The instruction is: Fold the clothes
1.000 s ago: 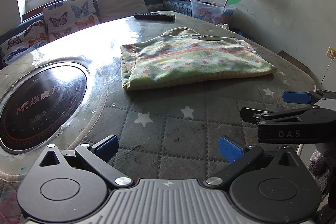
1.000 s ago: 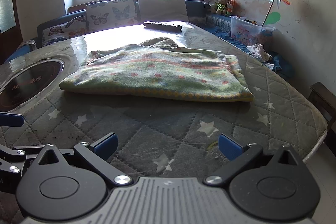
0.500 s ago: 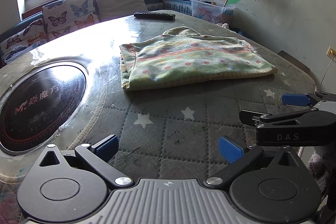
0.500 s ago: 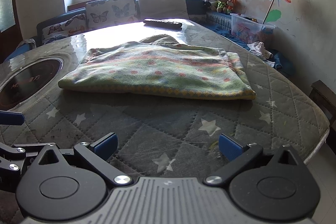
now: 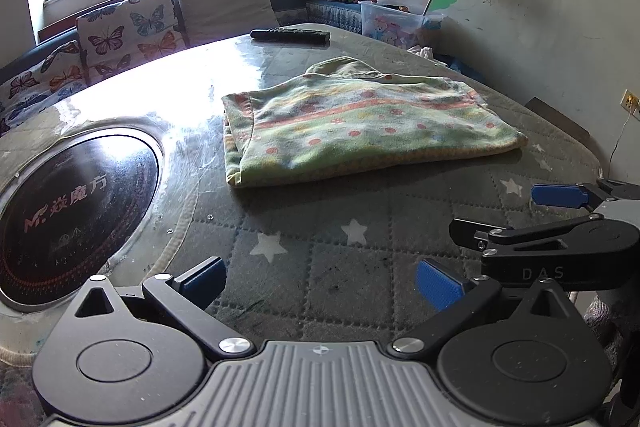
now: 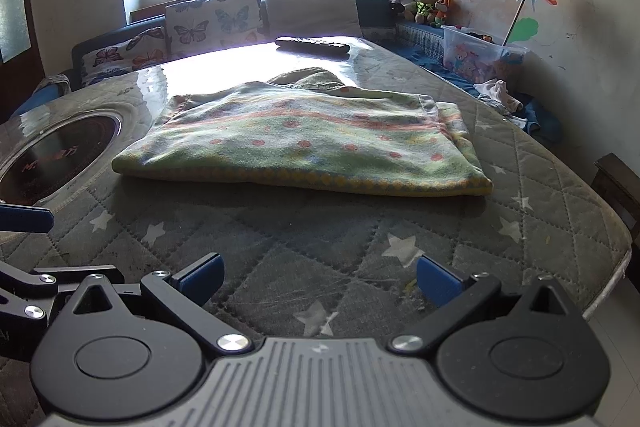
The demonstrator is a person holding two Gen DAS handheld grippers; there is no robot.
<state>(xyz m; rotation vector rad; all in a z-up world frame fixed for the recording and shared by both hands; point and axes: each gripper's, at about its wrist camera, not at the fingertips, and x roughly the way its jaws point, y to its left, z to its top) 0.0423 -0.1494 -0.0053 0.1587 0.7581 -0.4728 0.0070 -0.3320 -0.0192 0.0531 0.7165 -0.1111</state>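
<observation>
While both tools are held low over the near edge of the table, hardly any change is to be noted against a second ago: only a slight creep toward the garment is seen, and the cloth has not shifted. The left tool is spread wide with nothing between its blue pads, and the right tool is likewise released and empty. Just beyond them, bare quilted cover is left as free room for an approach. Past that strip, the garment is seen lying flat, already doubled over, its near hem facing the tools. The fold is judged nearly done; one more fold or none may be needed. Left of the garment a round dark cooktop is set into the table; behind the garment a remote is lying, well apart.
</observation>
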